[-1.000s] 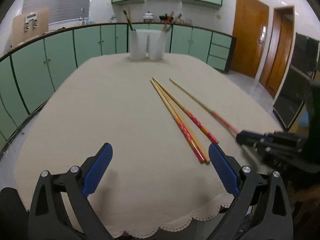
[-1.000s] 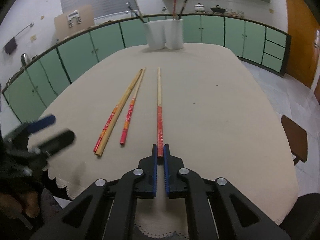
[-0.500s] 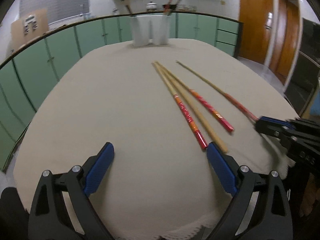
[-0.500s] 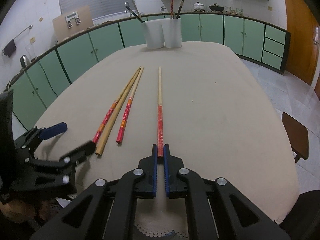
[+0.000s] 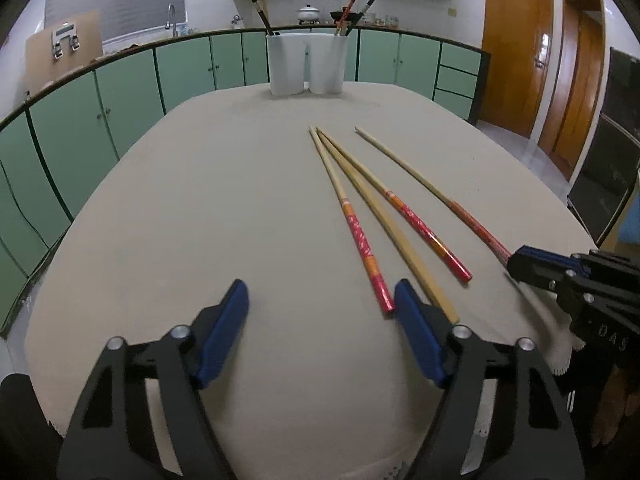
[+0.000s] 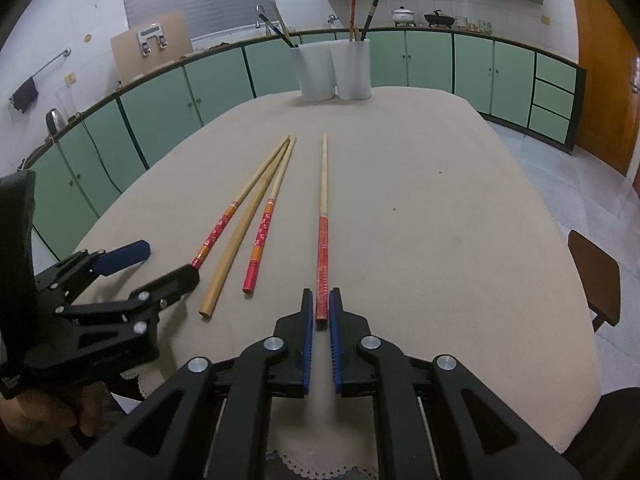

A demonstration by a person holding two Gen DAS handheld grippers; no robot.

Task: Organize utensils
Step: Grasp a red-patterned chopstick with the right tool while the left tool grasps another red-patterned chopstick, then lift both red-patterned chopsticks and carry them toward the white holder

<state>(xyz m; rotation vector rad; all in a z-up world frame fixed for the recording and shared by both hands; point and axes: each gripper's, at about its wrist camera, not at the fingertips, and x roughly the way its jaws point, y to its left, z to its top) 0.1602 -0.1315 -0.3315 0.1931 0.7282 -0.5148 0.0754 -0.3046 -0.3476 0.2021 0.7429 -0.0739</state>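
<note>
Left tool (image 5: 320,304): jaws closing, with only bare cloth between the blue pads; right pad (image 5: 416,332) just beside the near ends of the leftmost red-handled chopstick (image 5: 362,246) and the plain wooden chopstick (image 5: 384,220), touching neither as far as visible.
Right tool (image 6: 319,322): jaws narrow and opening a little, with the red end of the single chopstick (image 6: 322,240) between the blue pads; contact with the pads impossible to judge.
Single chopstick: flat on the bench, pale tip pointing toward the cups, apart from the other three.
Group of three: two red-handled and one plain, tips nearly meeting at the far end, handles fanning out toward the near edge; second red-handled chopstick (image 5: 416,222) on the right of the plain one in the left wrist view.
Bench (image 5: 200,200): covered by a beige cloth with a lace hem at the near edge.
White cups (image 5: 306,64): two, upright, side by side at the far edge, with dark and red chopsticks standing inside.
Hand (image 6: 48,412): gripping the left tool's handle, low left in the right wrist view.
Background: green cabinets (image 6: 168,108) and a wooden door (image 5: 516,52).
</note>
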